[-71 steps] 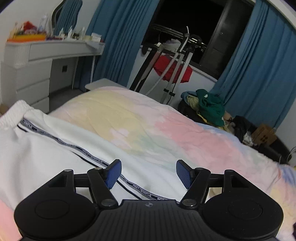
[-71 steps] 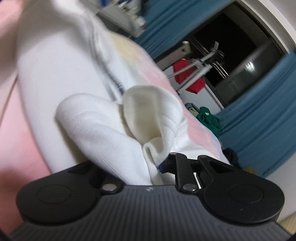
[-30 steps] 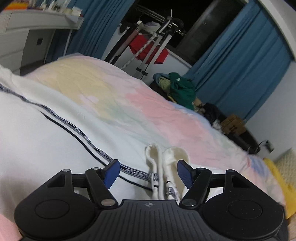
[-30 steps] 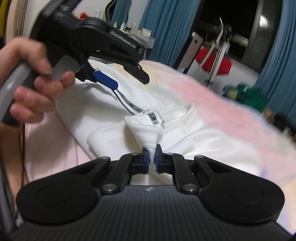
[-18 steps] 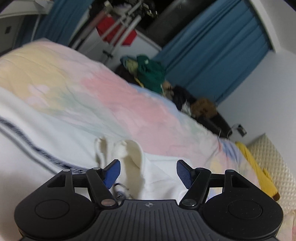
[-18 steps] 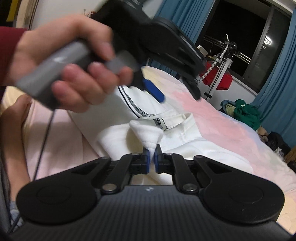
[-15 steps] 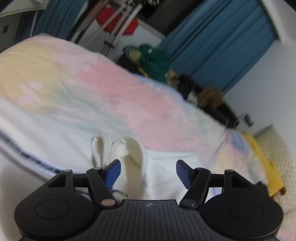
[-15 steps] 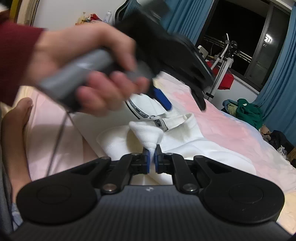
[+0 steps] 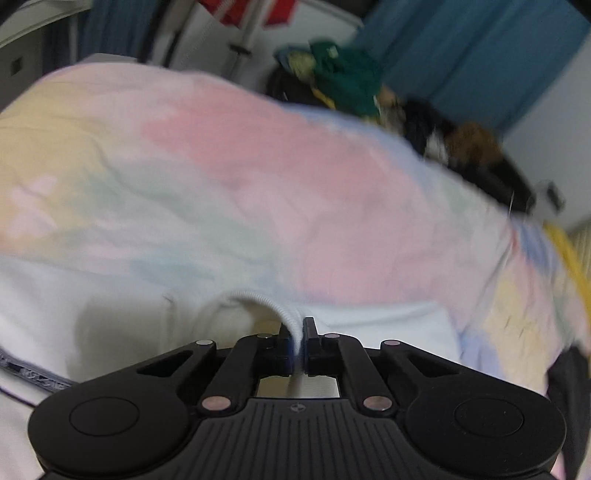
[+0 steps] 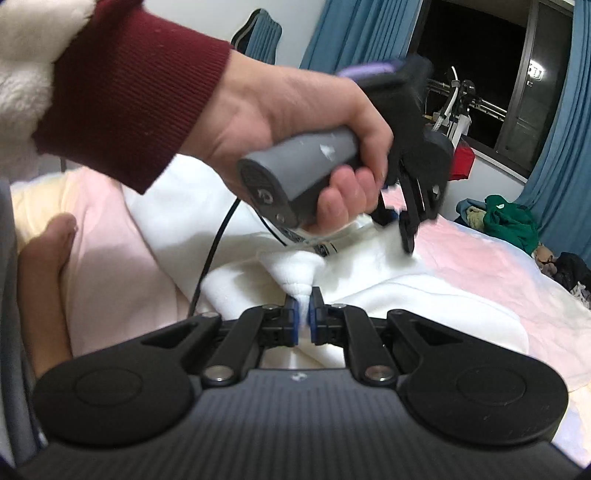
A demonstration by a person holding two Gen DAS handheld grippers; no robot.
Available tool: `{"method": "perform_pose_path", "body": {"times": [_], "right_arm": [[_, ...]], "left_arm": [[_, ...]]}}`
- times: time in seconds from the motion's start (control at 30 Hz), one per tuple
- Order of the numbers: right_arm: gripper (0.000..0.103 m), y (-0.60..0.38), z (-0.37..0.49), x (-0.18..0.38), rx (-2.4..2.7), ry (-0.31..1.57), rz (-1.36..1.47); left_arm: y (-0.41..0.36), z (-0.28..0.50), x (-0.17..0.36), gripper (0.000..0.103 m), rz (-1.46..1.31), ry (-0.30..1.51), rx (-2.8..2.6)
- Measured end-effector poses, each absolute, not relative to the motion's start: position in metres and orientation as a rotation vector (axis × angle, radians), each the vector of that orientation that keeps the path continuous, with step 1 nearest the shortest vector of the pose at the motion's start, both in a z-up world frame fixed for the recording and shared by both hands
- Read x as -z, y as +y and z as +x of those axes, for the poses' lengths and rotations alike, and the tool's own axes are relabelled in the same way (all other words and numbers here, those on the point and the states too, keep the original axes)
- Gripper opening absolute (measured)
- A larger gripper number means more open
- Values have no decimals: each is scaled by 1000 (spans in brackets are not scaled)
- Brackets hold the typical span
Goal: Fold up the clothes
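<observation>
- Left wrist view: the left gripper (image 9: 298, 343) has its two fingers drawn together on a ribbed white edge of the white garment (image 9: 122, 317), which arches up from the bed and runs down between the pads. This view is blurred.
- Left wrist view only: the garment's dark printed side stripe (image 9: 33, 376) shows at the lower left, and the pastel bedspread (image 9: 258, 177) fills the middle, pink, yellow and pale green.
- Left wrist view, background: a heap of green clothes (image 9: 347, 77) lies past the far edge of the bed, before a blue curtain (image 9: 480, 48); a red cloth (image 9: 255, 11) hangs at the top edge.
- Right wrist view: the right gripper (image 10: 303, 320) is clenched on a bunched cone of the white garment (image 10: 424, 306), the blue pads pressing the fabric from both sides.
- Right wrist view only: the person's left hand (image 10: 295, 122), in a maroon cuff (image 10: 125, 88), grips the grey handle of the left gripper (image 10: 399, 221), whose tips meet the garment just beyond the pinched cone. From here, blur hides how its fingers stand.
- Right wrist view only: a black cable (image 10: 214, 251) hangs from the handle across the fabric, and a dark window (image 10: 476, 48) shows between the blue curtains (image 10: 354, 33).
- Both views: the garment lies spread on the bedspread (image 10: 480, 258), lifted only at the two pinched points, which are near each other.
</observation>
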State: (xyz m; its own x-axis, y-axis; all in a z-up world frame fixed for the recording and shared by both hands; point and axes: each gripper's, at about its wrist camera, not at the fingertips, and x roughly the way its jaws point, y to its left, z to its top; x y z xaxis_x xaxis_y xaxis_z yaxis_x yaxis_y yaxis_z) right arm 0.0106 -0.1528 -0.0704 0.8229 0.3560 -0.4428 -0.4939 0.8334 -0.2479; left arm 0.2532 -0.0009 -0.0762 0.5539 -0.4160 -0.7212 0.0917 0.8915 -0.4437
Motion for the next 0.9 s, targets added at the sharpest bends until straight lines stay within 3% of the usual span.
{"method": "perform_pose_path", "body": {"times": [0.4, 0.6, 0.7, 0.73, 0.8, 0.87, 0.9], "right_arm": [[10, -153, 38, 82, -495, 514, -232], [12, -173, 51, 77, -472, 520, -87], [27, -185, 57, 77, -471, 538, 25], [34, -188, 57, 75, -483, 532, 53], [52, -193, 55, 72, -509, 517, 105], [75, -195, 49, 69, -528, 483, 127], [78, -196, 45, 68, -535, 465, 136]], "left_arm": [[25, 259, 125, 6, -469, 961, 182], [31, 232, 92, 23, -402, 947, 212], [44, 209, 63, 39, -362, 925, 240], [53, 195, 50, 50, -353, 909, 240], [72, 172, 31, 60, -340, 874, 248], [93, 151, 16, 79, -334, 855, 229], [104, 139, 10, 83, -338, 846, 212]]}}
